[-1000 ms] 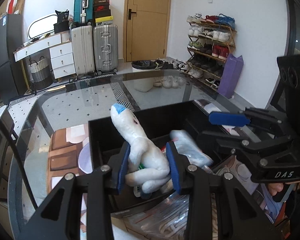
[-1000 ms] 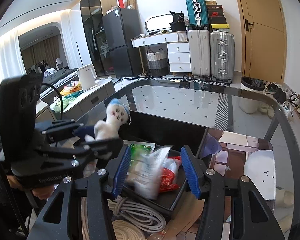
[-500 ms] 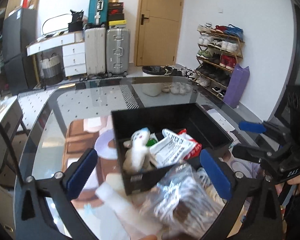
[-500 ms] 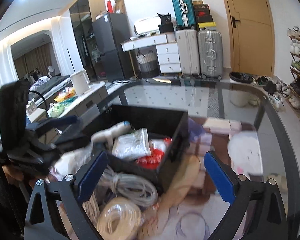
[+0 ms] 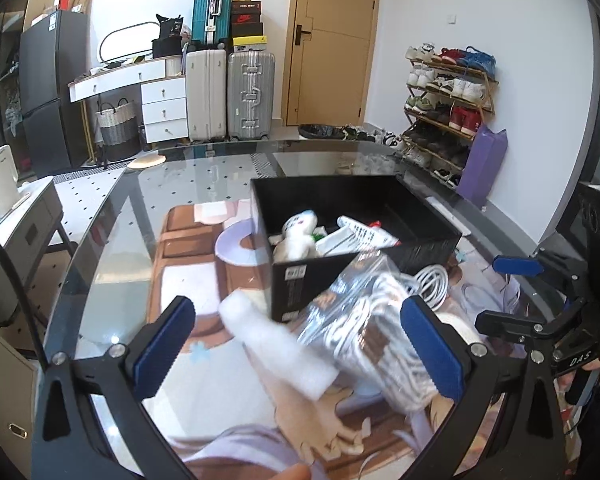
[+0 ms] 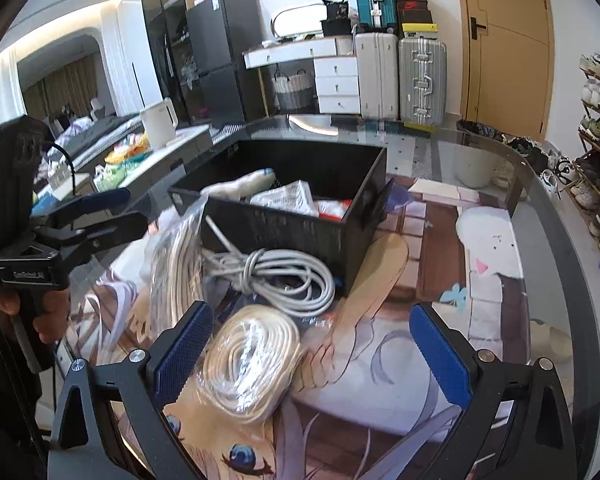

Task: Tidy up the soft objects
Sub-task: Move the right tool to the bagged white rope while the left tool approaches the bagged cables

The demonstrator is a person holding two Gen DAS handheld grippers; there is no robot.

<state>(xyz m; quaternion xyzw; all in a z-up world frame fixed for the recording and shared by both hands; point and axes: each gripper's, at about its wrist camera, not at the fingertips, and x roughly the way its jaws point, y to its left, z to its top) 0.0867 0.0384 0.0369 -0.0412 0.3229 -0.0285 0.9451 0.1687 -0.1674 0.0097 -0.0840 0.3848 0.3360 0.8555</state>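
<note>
Both claws now stand wide with nothing between their pads: a second ago the left claw (image 5: 296, 346) was clamped on the white plush toy (image 5: 298, 236) and the right claw (image 6: 314, 350) on a white snack packet (image 6: 288, 198), and their jaws have just been opening. Toy and packet now lie inside the black box (image 5: 300, 280) on the glass counter (image 5: 112, 248), and both claws have drawn back toward the near clutter. That looks like two soft items put away. Still outside the box are a bagged cable coil (image 6: 252, 360), a loose grey cable (image 6: 284, 276) touching the box's front wall, a clear bag of cords (image 5: 364, 312) and a white foam roll (image 5: 276, 344), probably next.
</note>
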